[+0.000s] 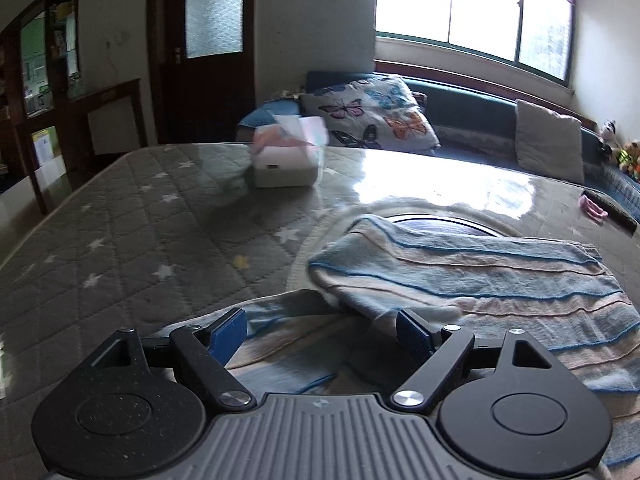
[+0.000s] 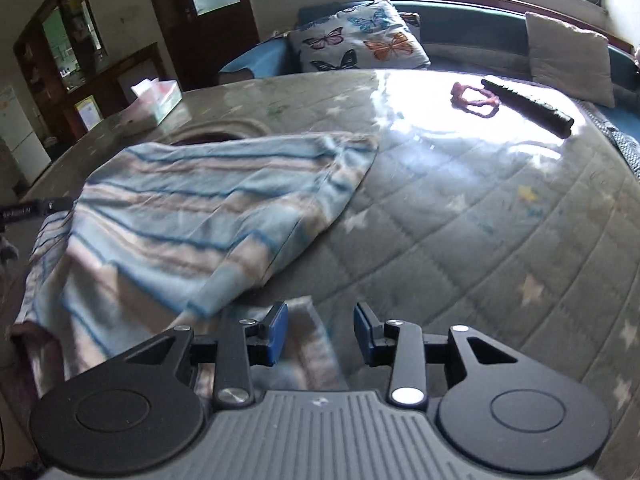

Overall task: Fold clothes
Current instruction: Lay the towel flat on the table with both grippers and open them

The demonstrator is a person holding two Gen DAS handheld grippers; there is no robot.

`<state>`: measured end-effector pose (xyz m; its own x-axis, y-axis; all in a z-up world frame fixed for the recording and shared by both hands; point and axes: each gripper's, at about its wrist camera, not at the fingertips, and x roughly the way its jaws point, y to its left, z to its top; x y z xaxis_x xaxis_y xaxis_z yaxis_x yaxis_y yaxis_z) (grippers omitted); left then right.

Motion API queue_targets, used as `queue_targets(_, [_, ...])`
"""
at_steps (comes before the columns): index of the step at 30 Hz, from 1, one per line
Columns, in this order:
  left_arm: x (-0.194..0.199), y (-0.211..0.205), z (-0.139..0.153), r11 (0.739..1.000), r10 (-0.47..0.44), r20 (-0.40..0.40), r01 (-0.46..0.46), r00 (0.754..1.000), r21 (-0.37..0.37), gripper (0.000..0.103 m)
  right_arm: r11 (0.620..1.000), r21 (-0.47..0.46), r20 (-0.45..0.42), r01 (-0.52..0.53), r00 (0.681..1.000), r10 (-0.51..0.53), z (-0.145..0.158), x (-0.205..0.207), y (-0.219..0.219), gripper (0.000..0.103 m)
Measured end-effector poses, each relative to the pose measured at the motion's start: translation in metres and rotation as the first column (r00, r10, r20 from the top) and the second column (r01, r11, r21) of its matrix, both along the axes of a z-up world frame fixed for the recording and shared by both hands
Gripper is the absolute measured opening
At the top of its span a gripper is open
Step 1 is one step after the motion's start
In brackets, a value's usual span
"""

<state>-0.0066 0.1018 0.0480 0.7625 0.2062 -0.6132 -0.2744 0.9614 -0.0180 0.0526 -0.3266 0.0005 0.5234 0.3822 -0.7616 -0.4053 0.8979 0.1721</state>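
Note:
A knitted garment [image 1: 480, 280] with blue, cream and pink stripes lies partly folded on the quilted star-print table cover [image 1: 140, 248]. My left gripper [image 1: 322, 334] hovers open over the garment's near left part, nothing between its blue pads. In the right wrist view the same garment [image 2: 200, 216] spreads across the left half, a folded flap ending near the fingers. My right gripper [image 2: 320, 334] is open at the garment's near right edge, with a strip of the striped cloth under its left pad [image 2: 277, 332] and bare cover beneath the right one.
A tissue box [image 1: 286, 160] stands at the far side of the table, also the tissue box [image 2: 154, 100] at far left. A pink hair tie [image 2: 474, 100] and a dark rod [image 2: 528, 106] lie far right. A butterfly cushion [image 1: 372, 112] rests on the bench behind. The left gripper's body [image 2: 36, 208] pokes in at left.

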Motion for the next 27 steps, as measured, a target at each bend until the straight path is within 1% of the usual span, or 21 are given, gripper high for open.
queue_targets(3, [-0.011, 0.010, 0.000, 0.999, 0.036, -0.005, -0.036, 0.999, 0.002, 0.084, 1.000, 0.004, 0.002, 0.010, 1.000, -0.010, -0.004, -0.006, 0.002, 0.036])
queue_targets(6, [-0.023, 0.020, 0.000, 0.997, 0.074, -0.006, -0.074, 0.997, 0.001, 0.084, 1.000, -0.005, 0.024, 0.012, 1.000, -0.012, -0.004, -0.013, 0.005, 0.036])
queue_targets(8, [-0.031, 0.027, -0.001, 0.995, 0.100, -0.007, -0.100, 0.995, -0.002, 0.084, 1.000, -0.009, 0.029, 0.004, 1.000, -0.003, -0.005, -0.017, 0.009, 0.034])
queue_targets(9, [-0.035, 0.031, -0.002, 0.994, 0.112, -0.009, -0.112, 0.994, -0.005, 0.084, 1.000, -0.011, 0.032, 0.000, 0.999, 0.001, -0.005, -0.019, 0.010, 0.032])
queue_targets(10, [-0.038, 0.034, -0.003, 0.992, 0.124, -0.011, -0.124, 0.992, -0.008, 0.084, 1.000, -0.013, 0.036, -0.003, 0.999, 0.004, -0.005, -0.021, 0.012, 0.023])
queue_targets(11, [-0.041, 0.037, -0.004, 0.991, 0.133, -0.015, -0.133, 0.991, -0.010, 0.083, 1.000, -0.014, 0.044, 0.004, 0.999, -0.004, -0.004, -0.024, 0.011, 0.009])
queue_targets(12, [-0.044, 0.040, -0.005, 0.990, 0.141, -0.019, -0.141, 0.990, -0.012, 0.083, 1.000, -0.016, 0.052, 0.012, 0.999, -0.011, -0.003, -0.026, 0.011, 0.007])
queue_targets(16, [-0.053, 0.046, -0.008, 0.988, 0.155, -0.028, -0.155, 0.988, -0.015, 0.083, 0.999, -0.025, 0.090, 0.046, 0.995, -0.044, 0.003, -0.036, 0.006, 0.005])
queue_targets(18, [-0.057, 0.048, -0.009, 0.987, 0.160, -0.030, -0.161, 0.987, -0.019, 0.083, 0.995, -0.048, 0.120, 0.085, 0.990, -0.079, 0.010, -0.043, -0.001, 0.005])
queue_targets(21, [-0.059, 0.047, -0.009, 0.988, 0.152, -0.032, -0.152, 0.988, -0.019, 0.083, 0.982, -0.101, 0.174, 0.163, 0.974, -0.144, 0.021, -0.058, -0.013, 0.005])
queue_targets(25, [-0.060, 0.043, -0.012, 0.991, 0.132, -0.045, -0.133, 0.990, -0.019, 0.083, 0.950, -0.163, 0.246, 0.265, 0.944, -0.221, 0.035, -0.076, -0.030, 0.005])
queue_targets(27, [-0.061, 0.041, -0.014, 0.992, 0.120, -0.051, -0.121, 0.991, -0.021, 0.083, 0.938, -0.200, 0.215, 0.284, 0.946, -0.241, 0.025, -0.077, -0.036, 0.006])
